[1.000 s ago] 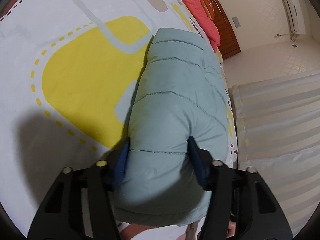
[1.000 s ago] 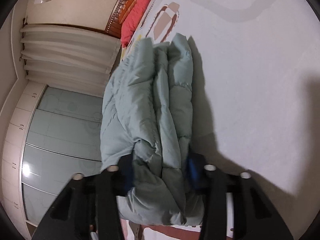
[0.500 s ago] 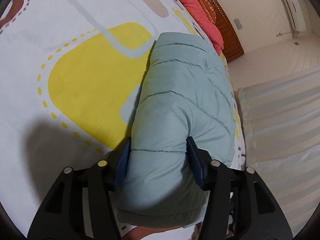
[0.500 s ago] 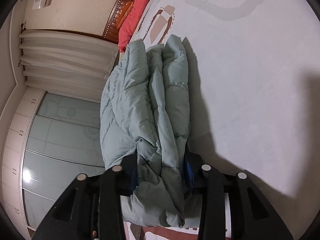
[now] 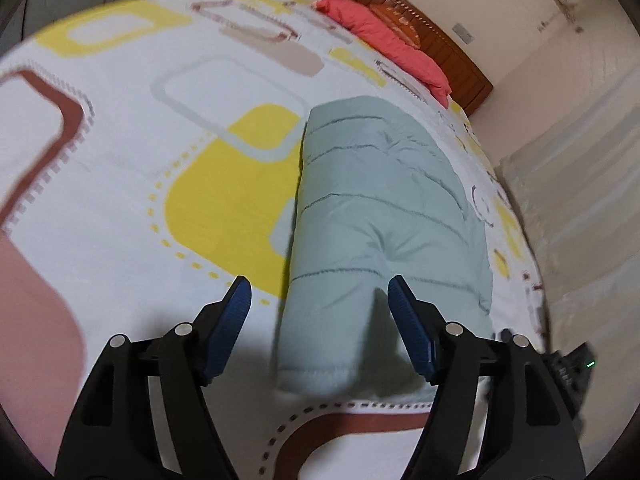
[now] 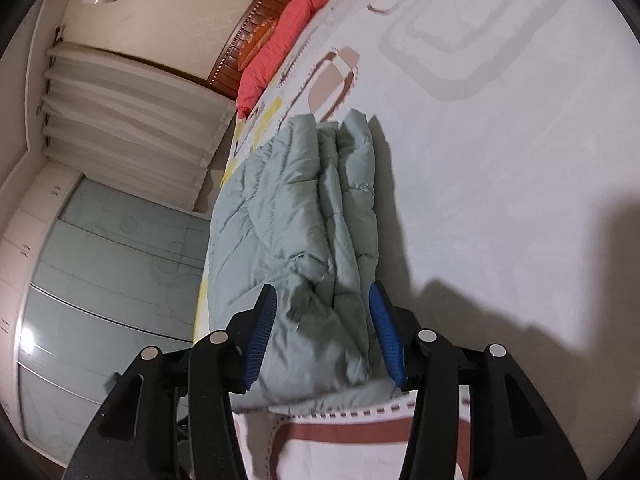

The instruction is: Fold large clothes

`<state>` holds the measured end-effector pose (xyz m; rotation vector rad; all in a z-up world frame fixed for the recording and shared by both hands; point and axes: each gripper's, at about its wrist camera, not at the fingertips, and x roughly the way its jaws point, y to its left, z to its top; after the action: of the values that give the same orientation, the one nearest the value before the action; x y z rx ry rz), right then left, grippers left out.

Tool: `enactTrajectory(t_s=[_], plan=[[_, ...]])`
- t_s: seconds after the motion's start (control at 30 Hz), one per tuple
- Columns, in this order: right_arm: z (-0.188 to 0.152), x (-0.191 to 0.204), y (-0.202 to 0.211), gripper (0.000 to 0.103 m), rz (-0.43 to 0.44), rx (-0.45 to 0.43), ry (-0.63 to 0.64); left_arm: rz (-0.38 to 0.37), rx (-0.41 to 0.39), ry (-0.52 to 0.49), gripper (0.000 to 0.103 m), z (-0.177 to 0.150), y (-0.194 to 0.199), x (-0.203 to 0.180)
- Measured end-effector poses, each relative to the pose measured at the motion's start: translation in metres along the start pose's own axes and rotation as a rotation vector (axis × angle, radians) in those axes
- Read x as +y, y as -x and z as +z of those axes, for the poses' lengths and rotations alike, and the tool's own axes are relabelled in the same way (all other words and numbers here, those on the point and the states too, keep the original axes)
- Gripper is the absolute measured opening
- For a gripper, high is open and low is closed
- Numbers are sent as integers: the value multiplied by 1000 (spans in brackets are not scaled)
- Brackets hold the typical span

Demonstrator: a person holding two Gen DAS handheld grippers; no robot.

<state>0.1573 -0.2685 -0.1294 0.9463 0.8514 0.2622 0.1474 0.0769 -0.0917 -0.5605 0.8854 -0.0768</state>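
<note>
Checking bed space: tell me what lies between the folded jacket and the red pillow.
Left wrist view: only bare patterned bedsheet separates the pale green folded jacket from the red pillow.

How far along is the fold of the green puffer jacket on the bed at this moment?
Done: the green puffer jacket lies on the bed sheet as a compact folded bundle. In hand: nothing; the left gripper is open, and the right gripper is open astride the bundle's end. Left: apparently only backing away, or tidying loose layers.
</note>
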Motion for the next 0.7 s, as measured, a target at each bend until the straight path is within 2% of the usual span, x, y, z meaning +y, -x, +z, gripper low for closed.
enactTrajectory(t_s=[0.03,0.2,0.27,0.37,0.6,0.7], plan=[[-3,4,7,59,-20,-14,21,13,-11,-20,72,-2,5,-2],[-23,23,35,61,-123,-51,133,86,-84,-128,81,-19,35,-16],[-33,29,43,61,-169,-61,182,112,-112,-156,87,-26,46,-20],[-47,42,52,66,-254,-83,266,148,-159,-192,91,-36,61,-25],[-81,80,72,76,-392,-171,456,217,-234,-281,95,-54,94,-42],[-93,95,82,77,-417,-210,514,238,-265,-309,97,-59,108,-49]])
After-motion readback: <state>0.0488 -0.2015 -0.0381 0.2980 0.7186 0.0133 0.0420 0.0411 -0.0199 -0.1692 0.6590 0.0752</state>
